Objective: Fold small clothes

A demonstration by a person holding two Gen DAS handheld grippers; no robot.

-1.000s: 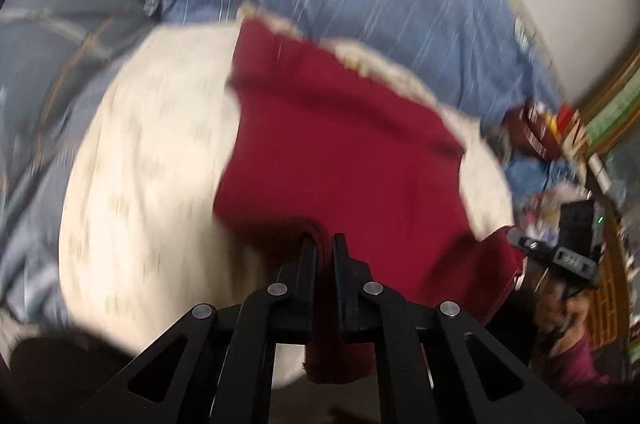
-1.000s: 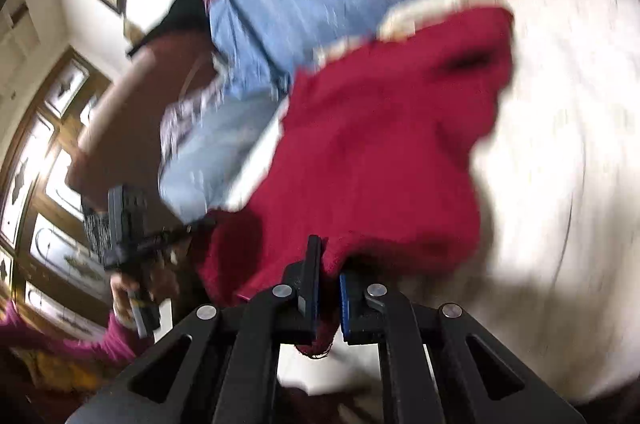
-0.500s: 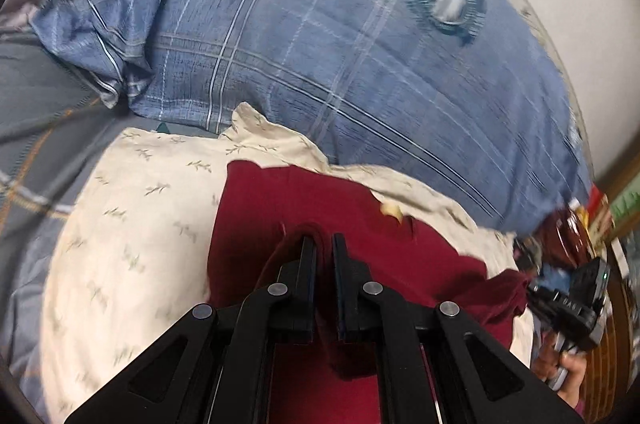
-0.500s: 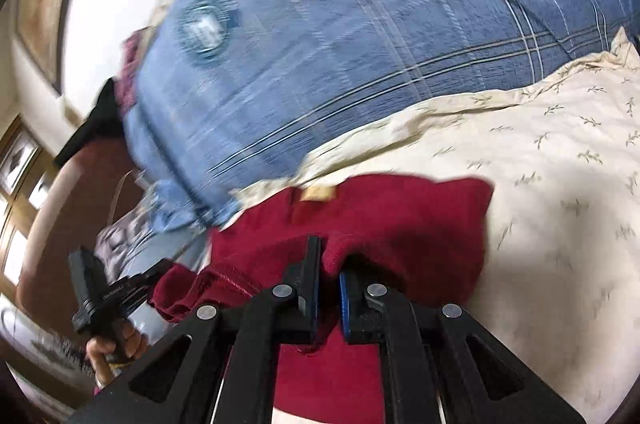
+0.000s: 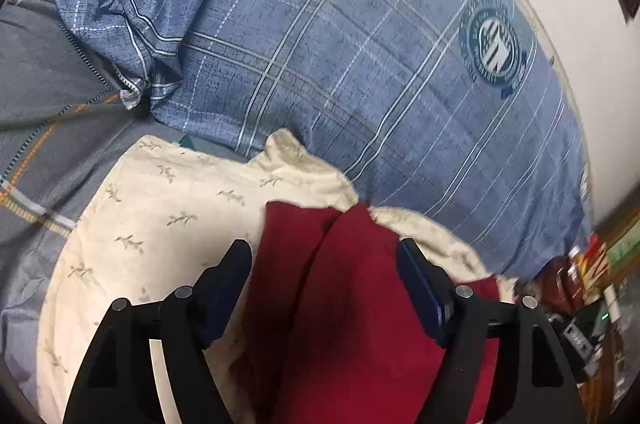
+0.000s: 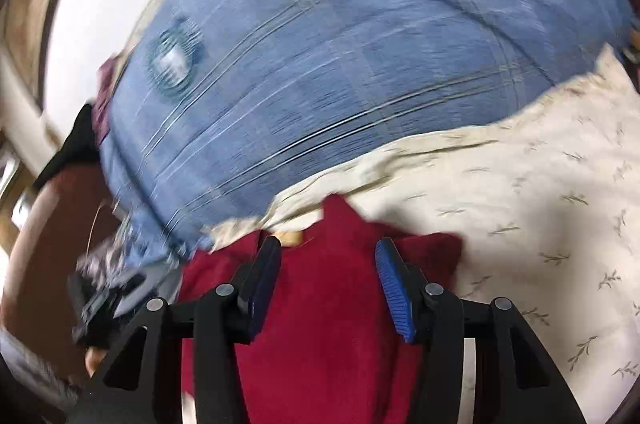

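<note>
A dark red garment [image 5: 352,304] lies folded over on a cream sheet with a leaf print [image 5: 160,216]. In the left wrist view my left gripper [image 5: 324,256] is opening, its jaws wide apart over the red cloth, and the pads do not press on it. The red garment [image 6: 320,304] also fills the bottom of the right wrist view, with a small tan label near its far edge. There my right gripper [image 6: 326,252] is opening too, the cloth lying loose below its blue pads [image 6: 394,288].
A blue checked pillow with a round crest [image 5: 400,72] lies just beyond the cream sheet [image 6: 520,224]. Grey-blue bedding [image 5: 44,96] spreads to the left. A white wall [image 5: 560,4] rises behind. Cluttered items [image 5: 580,284] sit at the far right edge.
Both grippers carried the red cloth's edge toward the pillow and laid it down over itself. Both then let go, their jaws going from shut on the cloth to apart.
</note>
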